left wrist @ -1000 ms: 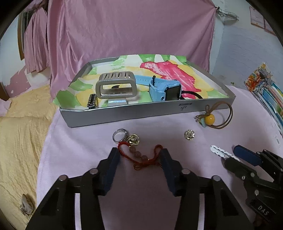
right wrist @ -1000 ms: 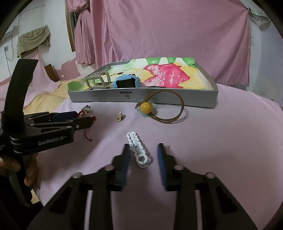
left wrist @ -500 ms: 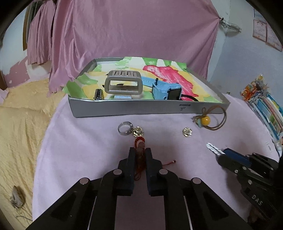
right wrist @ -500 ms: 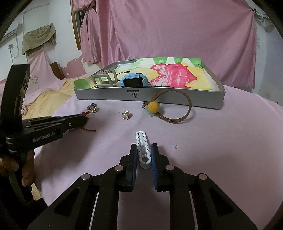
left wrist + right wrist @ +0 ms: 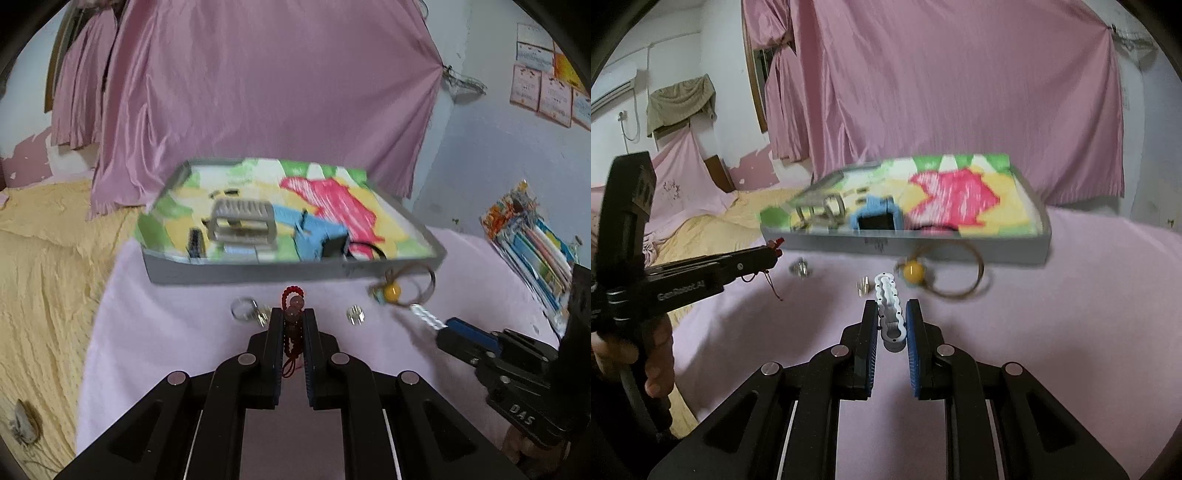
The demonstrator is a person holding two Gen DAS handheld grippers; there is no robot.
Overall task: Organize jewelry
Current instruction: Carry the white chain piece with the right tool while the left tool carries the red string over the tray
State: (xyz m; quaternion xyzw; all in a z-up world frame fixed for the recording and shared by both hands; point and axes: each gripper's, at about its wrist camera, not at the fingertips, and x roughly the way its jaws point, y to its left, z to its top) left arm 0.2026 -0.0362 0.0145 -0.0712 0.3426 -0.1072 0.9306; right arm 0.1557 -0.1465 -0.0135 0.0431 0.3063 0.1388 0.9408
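My left gripper (image 5: 291,317) is shut on a red beaded bracelet (image 5: 293,306) and holds it above the pink tablecloth. My right gripper (image 5: 892,314) is shut on a white hair clip (image 5: 890,302), also lifted. The grey tray (image 5: 258,271) with a colourful liner stands ahead and holds a blue watch (image 5: 319,240), a beige clip (image 5: 242,221) and a small dark comb (image 5: 195,242). On the cloth lie a silver ring (image 5: 242,308), a gold charm (image 5: 355,314) and a yellow-bead hair tie (image 5: 402,288).
The pink-covered table (image 5: 1071,314) borders a yellow bed (image 5: 44,277) on the left. A packet of colourful items (image 5: 532,243) lies at the right. A pink curtain (image 5: 258,92) hangs behind the tray.
Both grippers closed on their items, the left on the bracelet and the right on the hair clip, then lifted them and moved toward the tray.
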